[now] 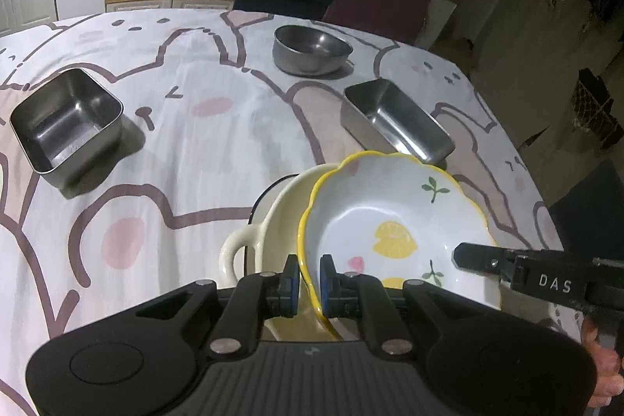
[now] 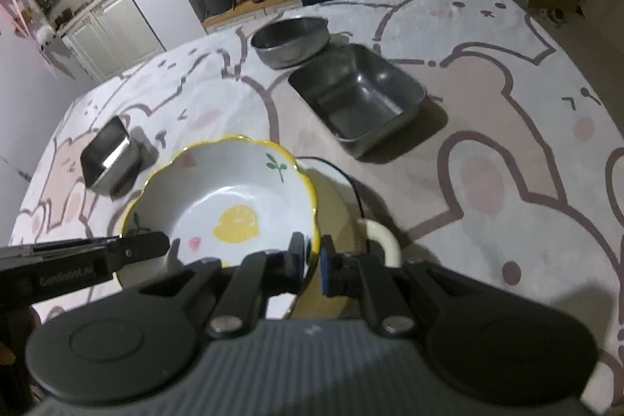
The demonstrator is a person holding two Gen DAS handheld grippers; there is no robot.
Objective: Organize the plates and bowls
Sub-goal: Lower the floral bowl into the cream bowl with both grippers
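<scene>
Both grippers pinch the lemon-painted bowl at opposite edges: the left gripper (image 1: pixel 310 283) clamps the near rim of the lemon bowl (image 1: pixel 394 221), and the right gripper (image 2: pixel 312 260) clamps the other side. Directly beneath sits the cream handled dish (image 1: pixel 269 225), the bowl tilted over it. Farther ahead, well apart, stand three steel containers.

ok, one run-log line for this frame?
left gripper: shut on yellow-rimmed lemon-print bowl rim | right gripper: shut on opposite rim | bowl: tilted over cream handled dish | steel containers: untouched
</scene>
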